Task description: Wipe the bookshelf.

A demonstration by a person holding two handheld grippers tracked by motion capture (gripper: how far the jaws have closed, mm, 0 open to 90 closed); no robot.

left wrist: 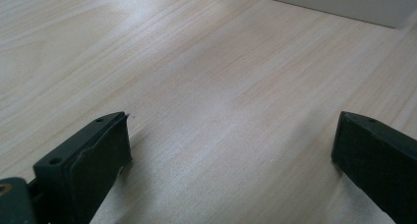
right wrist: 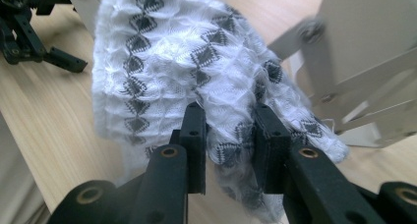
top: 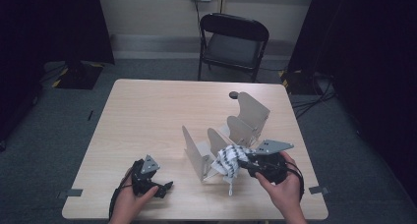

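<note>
A white knitted cloth [top: 227, 159] with black diamond patterns hangs bunched just above the table, in front of a beige divider rack [top: 236, 128]. My right gripper [top: 242, 161] is shut on the cloth [right wrist: 167, 62], with the fabric pinched between its two black jaws [right wrist: 231, 130]. The rack [right wrist: 364, 47] stands just to the right of the cloth in the right gripper view. My left gripper [top: 167, 187] rests on the table near the front left. Its jaws are open wide [left wrist: 231, 135] with only bare wood between them. It also appears far off as the left gripper [right wrist: 29, 32].
The light wooden table [top: 147, 111] has free surface on its left and far half. A small dark round object [top: 234, 94] lies near the far edge behind the rack. A black folding chair [top: 233, 40] stands beyond the table.
</note>
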